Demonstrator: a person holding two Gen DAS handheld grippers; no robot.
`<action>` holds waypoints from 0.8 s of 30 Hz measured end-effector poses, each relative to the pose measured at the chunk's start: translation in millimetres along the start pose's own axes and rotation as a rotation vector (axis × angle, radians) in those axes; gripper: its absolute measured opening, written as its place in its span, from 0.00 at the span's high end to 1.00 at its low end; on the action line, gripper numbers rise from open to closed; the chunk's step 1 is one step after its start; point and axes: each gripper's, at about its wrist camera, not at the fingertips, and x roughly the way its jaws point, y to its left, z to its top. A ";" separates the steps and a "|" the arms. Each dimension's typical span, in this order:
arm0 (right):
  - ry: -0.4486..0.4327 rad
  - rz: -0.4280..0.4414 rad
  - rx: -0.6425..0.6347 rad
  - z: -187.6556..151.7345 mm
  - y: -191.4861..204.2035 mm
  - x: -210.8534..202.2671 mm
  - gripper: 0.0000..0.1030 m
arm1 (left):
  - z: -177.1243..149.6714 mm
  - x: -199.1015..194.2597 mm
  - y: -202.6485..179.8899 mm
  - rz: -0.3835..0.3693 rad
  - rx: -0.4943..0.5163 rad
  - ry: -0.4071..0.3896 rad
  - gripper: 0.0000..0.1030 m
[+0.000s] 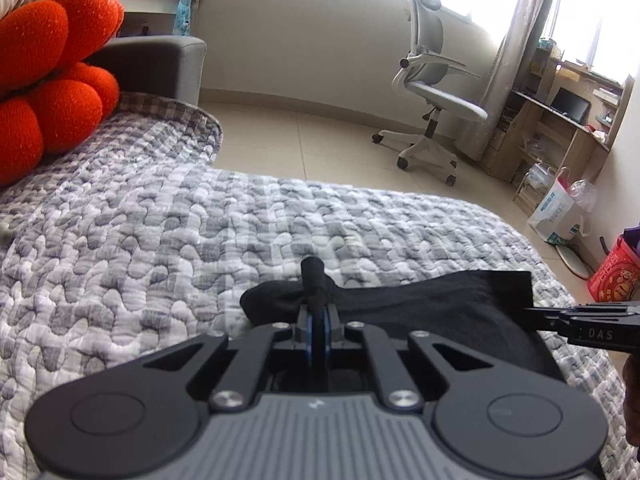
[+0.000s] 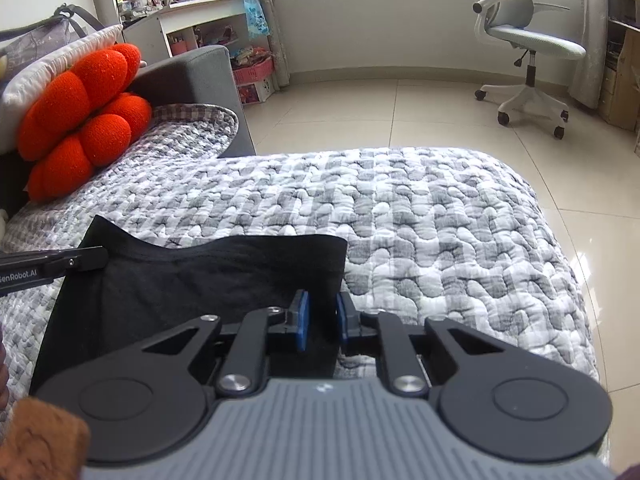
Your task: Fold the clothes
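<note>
1. Black garment [image 2: 192, 280]: lies flat on the near part of the quilted grey-and-white bedspread [image 2: 440, 232], one straight hem toward the far side; its kind cannot be told, and folding looks barely begun.
2. Left gripper [image 1: 314, 280]: jaws closed tight, a bunched corner of the black cloth pinched between them, judged as the anchor for drawing that edge over.
3. Right gripper [image 2: 320, 312]: jaws stand a narrow way apart at the garment's right edge, cloth lying between the blue pads [image 2: 303, 320]; whether they press on it cannot be told.
4. The two claws sit at opposite ends of the cloth, probably so it stays taut when lifted.
5. View differences: the left wrist view shows the pinched bunch and the right gripper's tip entering from the right; the right wrist view alone shows the garment's full spread.
6. Surroundings: red flower-shaped cushion [image 2: 84, 120] far left; office chair [image 2: 528, 36] on the tiled floor beyond.
</note>
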 end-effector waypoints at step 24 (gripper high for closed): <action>0.136 0.331 -0.335 -48.1 83.0 -26.8 0.78 | -46.6 -41.1 -54.4 -0.174 0.066 0.140 0.70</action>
